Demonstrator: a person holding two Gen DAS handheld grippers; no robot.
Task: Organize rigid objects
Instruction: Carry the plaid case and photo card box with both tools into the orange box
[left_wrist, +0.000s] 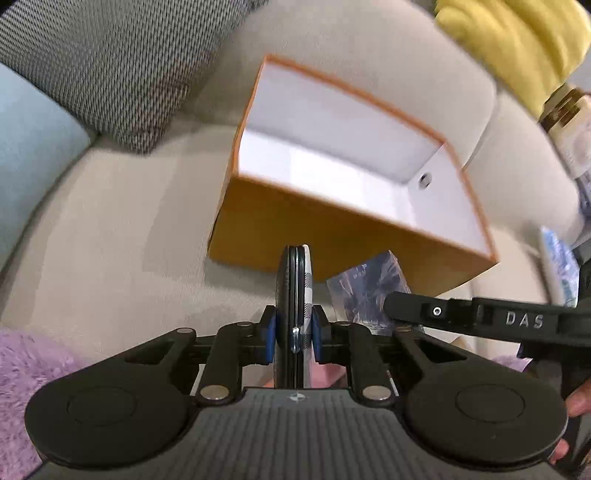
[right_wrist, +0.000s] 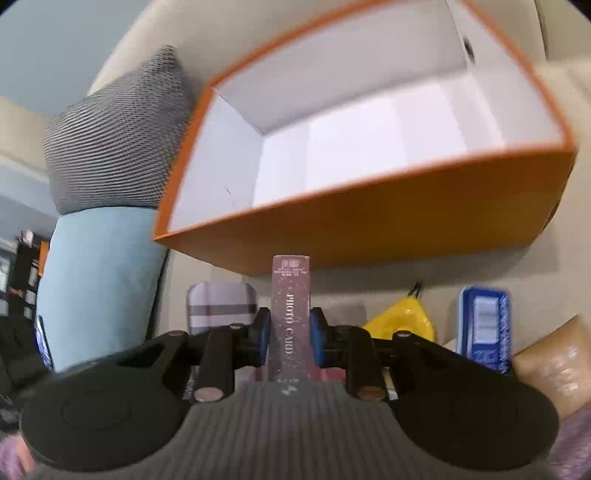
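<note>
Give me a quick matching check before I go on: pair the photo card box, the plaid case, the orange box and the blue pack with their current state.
1. photo card box
2. plaid case
3. orange box
4. blue pack

A. lying on the sofa, not gripped
B. clamped edge-on in the left gripper
C. open, nothing visible inside
D. clamped in the right gripper

Pairs: 1-D, 2-B, 3-C, 4-A
</note>
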